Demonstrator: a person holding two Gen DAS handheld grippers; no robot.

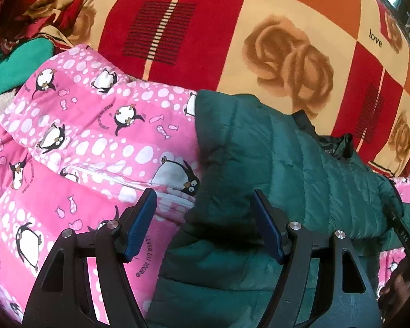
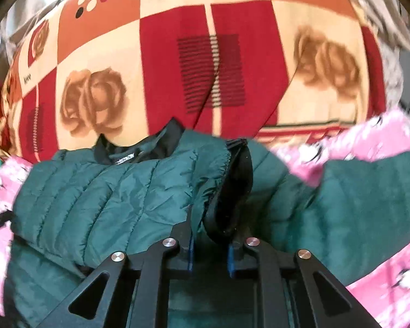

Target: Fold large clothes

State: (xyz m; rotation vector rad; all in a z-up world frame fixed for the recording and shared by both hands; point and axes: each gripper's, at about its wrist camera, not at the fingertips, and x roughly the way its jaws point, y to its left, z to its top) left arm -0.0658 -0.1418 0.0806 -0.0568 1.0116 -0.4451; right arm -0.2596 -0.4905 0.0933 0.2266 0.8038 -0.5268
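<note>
A dark green quilted puffer jacket (image 1: 300, 164) lies on a pink penguin-print quilt (image 1: 82, 136). My left gripper (image 1: 205, 227) hangs just above the jacket's left edge. It is open: the left pad is over the pink quilt, the right pad over the green cloth. In the right wrist view the jacket (image 2: 95, 191) shows its black collar at the top. My right gripper (image 2: 210, 246) is shut on a bunched fold of the jacket, green shell and black lining, which rises between the blue pads and hides the fingertips.
A red, cream and orange bed cover (image 1: 232, 27) with rose prints spreads behind the jacket. A teal cloth (image 1: 16, 63) and crumpled bedding sit at the far left. A person's hand (image 1: 399, 287) shows at the lower right edge. The pink quilt (image 2: 369, 136) is rucked up on the right.
</note>
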